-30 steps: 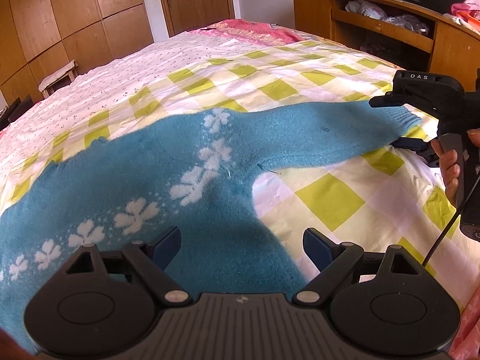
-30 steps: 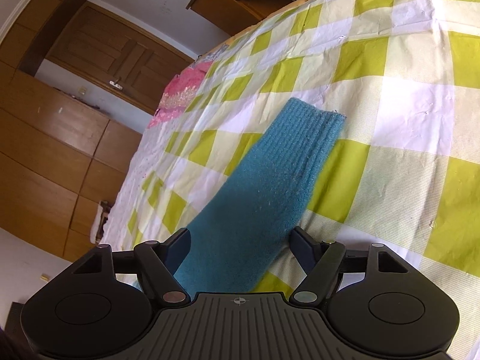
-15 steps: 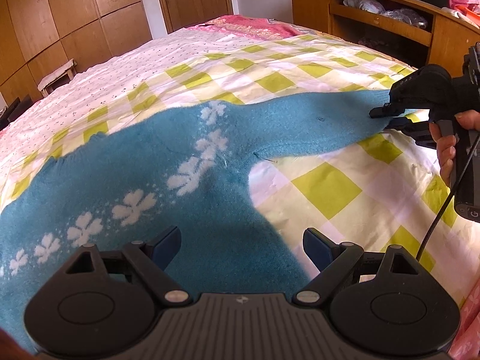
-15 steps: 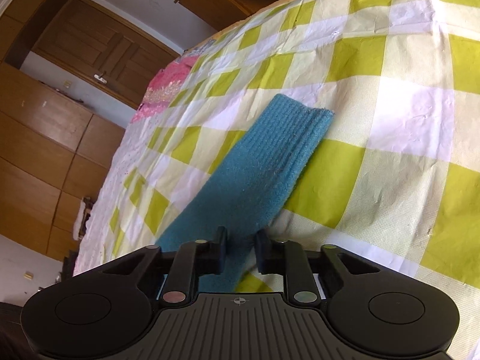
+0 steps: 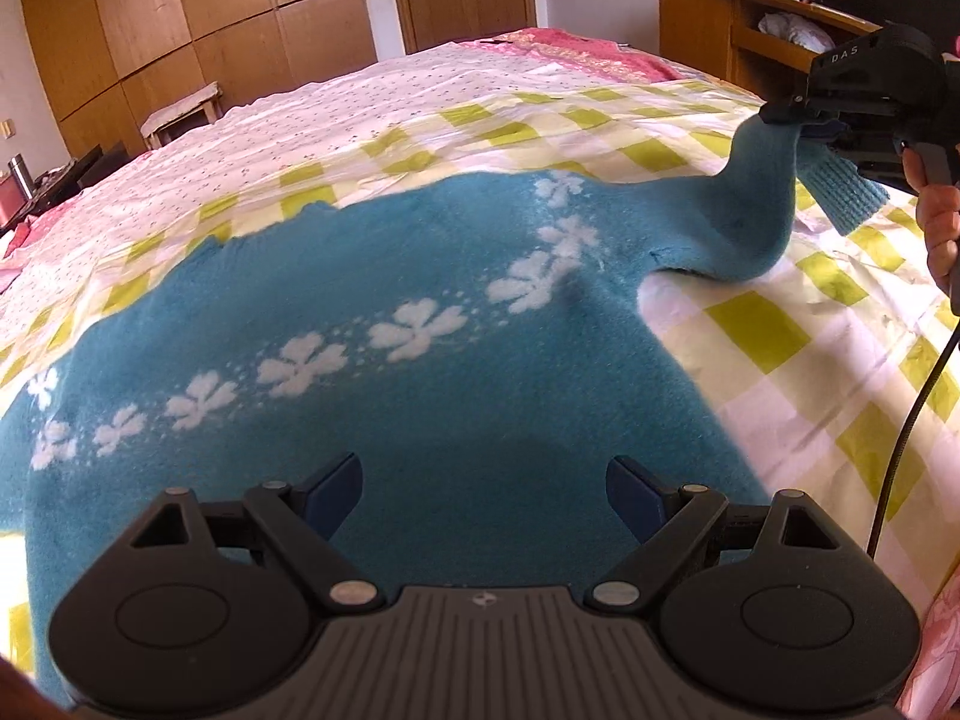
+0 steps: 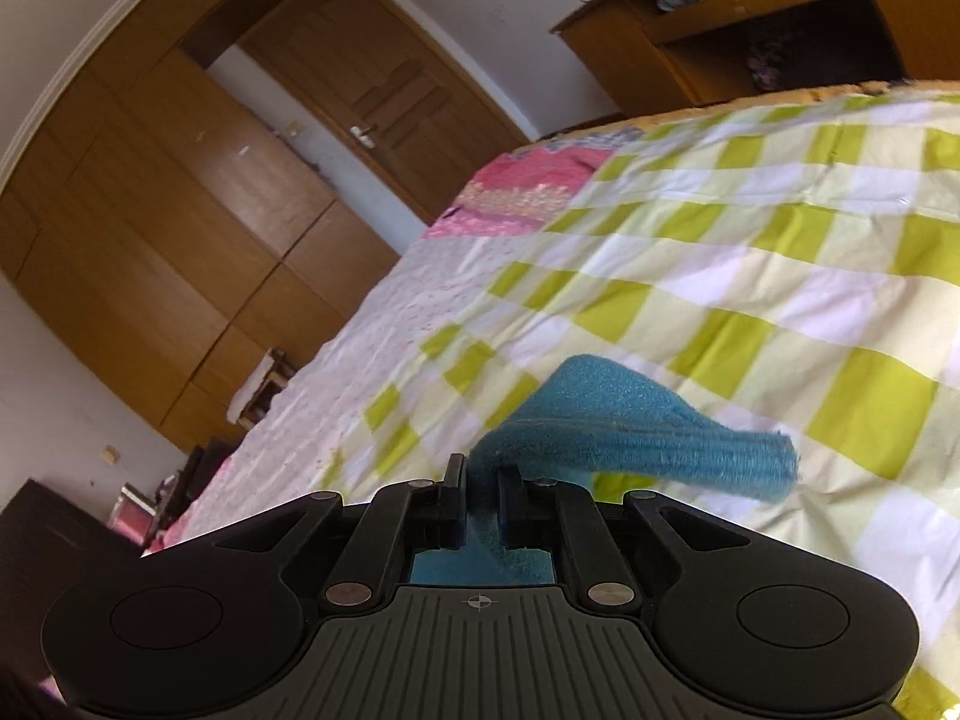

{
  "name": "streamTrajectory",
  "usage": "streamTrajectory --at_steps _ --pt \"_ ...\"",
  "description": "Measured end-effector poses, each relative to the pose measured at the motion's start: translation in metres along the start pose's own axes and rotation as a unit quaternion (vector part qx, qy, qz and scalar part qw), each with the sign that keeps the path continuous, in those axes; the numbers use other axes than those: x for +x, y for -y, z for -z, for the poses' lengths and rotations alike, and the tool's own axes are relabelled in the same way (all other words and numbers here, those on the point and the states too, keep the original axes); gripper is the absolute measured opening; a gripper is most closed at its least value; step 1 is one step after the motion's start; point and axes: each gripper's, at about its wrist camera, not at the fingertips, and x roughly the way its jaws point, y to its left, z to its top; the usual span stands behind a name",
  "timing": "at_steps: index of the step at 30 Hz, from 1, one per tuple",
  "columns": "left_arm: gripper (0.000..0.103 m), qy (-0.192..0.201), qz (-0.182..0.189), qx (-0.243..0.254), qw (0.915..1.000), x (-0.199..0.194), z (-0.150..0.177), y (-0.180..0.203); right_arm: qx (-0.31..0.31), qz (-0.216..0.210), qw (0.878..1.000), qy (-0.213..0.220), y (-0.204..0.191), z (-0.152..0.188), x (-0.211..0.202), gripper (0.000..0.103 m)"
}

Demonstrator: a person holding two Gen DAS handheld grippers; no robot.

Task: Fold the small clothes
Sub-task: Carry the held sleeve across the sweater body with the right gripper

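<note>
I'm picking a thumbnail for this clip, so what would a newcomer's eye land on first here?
First the teal sweater with its row of white flowers, spread across the green-checked bedspread. Next, at far right, the right gripper shut on the sweater's sleeve and holding it up off the bed, the ribbed cuff drooping. The left gripper hangs open above the sweater's body.

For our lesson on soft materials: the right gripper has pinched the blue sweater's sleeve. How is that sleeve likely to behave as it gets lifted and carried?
Likely floppy: the sleeve rises to the right gripper and its cuff droops past the jaws. Probably grippy rather than slippery, since the knit looks fuzzy. The sweater body lies flat on the bed, so it may drag.
</note>
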Motion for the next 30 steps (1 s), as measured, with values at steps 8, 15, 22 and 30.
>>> streamTrajectory --at_steps 8,15,22,30 --pt "0.094 -0.001 -0.017 -0.032 0.9994 -0.017 0.037 -0.062 -0.123 -0.043 0.991 -0.025 -0.092 0.046 0.006 0.01" --pt "0.094 0.022 -0.022 -0.087 0.9957 -0.031 0.06 -0.117 -0.236 -0.07 0.967 -0.062 -0.192 0.109 0.033 0.01" --pt "0.094 0.047 -0.032 -0.131 0.9898 -0.04 0.074 -0.158 -0.368 -0.087 0.919 -0.108 -0.269 0.203 0.063 0.01" --pt "0.094 0.043 -0.026 -0.162 0.9855 -0.038 0.085 -0.188 -0.469 -0.065 0.87 -0.139 -0.281 0.284 0.08 0.01"
